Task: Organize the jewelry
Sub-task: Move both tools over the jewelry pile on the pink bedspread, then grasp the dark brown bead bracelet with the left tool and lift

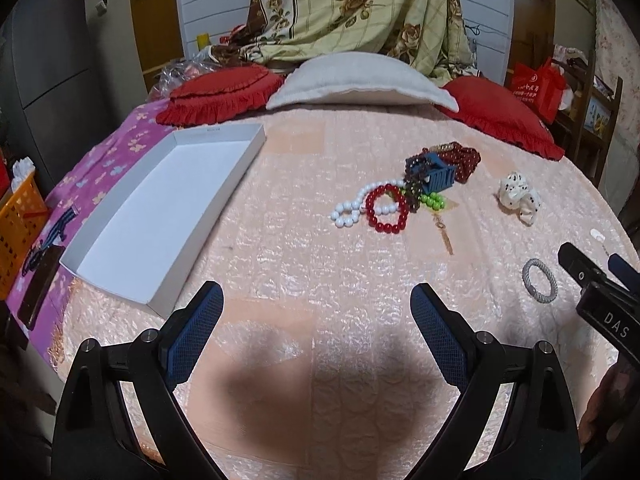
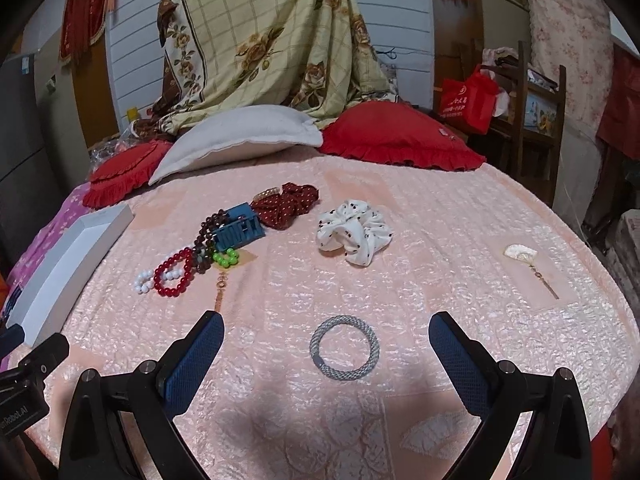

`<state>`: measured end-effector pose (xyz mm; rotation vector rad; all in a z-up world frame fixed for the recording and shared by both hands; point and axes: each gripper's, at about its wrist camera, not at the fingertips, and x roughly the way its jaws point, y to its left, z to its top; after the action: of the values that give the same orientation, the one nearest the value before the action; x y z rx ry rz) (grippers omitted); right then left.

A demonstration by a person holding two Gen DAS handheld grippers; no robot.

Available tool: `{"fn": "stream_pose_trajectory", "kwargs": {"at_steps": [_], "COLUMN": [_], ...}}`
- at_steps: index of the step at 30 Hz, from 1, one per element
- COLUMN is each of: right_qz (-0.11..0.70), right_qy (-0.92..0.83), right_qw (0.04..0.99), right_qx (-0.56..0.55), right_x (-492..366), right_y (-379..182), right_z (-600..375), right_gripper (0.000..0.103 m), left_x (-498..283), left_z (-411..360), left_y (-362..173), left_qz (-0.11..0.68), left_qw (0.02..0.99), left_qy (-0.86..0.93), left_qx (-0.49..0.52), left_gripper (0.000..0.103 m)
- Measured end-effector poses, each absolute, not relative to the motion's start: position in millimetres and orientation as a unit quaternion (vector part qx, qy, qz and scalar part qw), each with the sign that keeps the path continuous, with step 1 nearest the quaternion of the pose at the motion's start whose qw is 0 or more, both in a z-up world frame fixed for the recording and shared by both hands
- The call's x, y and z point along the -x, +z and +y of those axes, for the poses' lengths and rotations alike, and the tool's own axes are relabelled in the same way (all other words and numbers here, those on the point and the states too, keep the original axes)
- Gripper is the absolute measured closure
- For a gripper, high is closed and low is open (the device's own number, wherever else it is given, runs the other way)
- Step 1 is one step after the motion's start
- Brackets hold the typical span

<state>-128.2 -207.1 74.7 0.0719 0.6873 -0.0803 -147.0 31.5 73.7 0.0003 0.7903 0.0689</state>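
While nothing has yet gone into the shallow white cardboard box (image 1: 160, 216), the left wrist view shows the left gripper (image 1: 316, 312) with its blue-padded fingers spread wide and holding nothing, hovering over the peach quilted bedspread (image 1: 280, 248). The box lies just ahead to its left. Farther off is a heap: a white bead bracelet (image 1: 352, 208), a red bead bracelet (image 1: 388, 210), a blue plastic claw clip (image 1: 436, 174) and a dark red scrunchie (image 1: 464, 158), all touching or overlapping. A white spotted scrunchie (image 1: 520, 200) sits apart to the right.

In the right wrist view, the right gripper (image 2: 326, 344) is likewise wide open and empty, and the grey woven ring-shaped hair tie (image 2: 344, 347) lies flat on the bedspread between its fingers. A pale fan-shaped ornament with a gold tassel (image 2: 520, 254) rests well apart to the right.

The hair tie looks like the likely first pick. Lying flat on soft fabric, it could slip from the pads, or the fingers could pinch the quilt with it. In the heap, lifting one bracelet may drag its neighbours along.
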Motion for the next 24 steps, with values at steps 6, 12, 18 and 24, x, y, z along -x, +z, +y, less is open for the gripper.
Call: {"fn": "stream_pose_trajectory", "kwargs": {"at_steps": [6,12,18,24], "right_qz": [0.346,0.367,0.365,0.361], "right_qy": [-0.035,-0.019,-0.010,0.000], "right_qw": [0.937,0.929,0.931,0.932], "right_qx": [-0.033,-0.046,-0.028,-0.021], "right_x": [125.1,120.4,120.5,120.0], "right_y": [67.6,57.7,52.2,51.6], "right_z": [-207.5,-211.7,-207.6,-209.4], "right_gripper": [0.001,0.001,0.001,0.005], "left_x": [139.2,118.9,92.0,64.4], "left_z": [38.2,60.6,50.5,42.0], "left_y": [67.4,69.0,70.5,62.1], "left_qz": [0.400,0.420,0.423,0.471], "left_qw": [0.916,0.907,0.906,0.880], "left_qy": [0.032,0.016,-0.005,-0.059], "left_qx": [0.001,0.032,-0.008,0.019], "left_gripper": [0.008,0.008,0.011,0.049]}}
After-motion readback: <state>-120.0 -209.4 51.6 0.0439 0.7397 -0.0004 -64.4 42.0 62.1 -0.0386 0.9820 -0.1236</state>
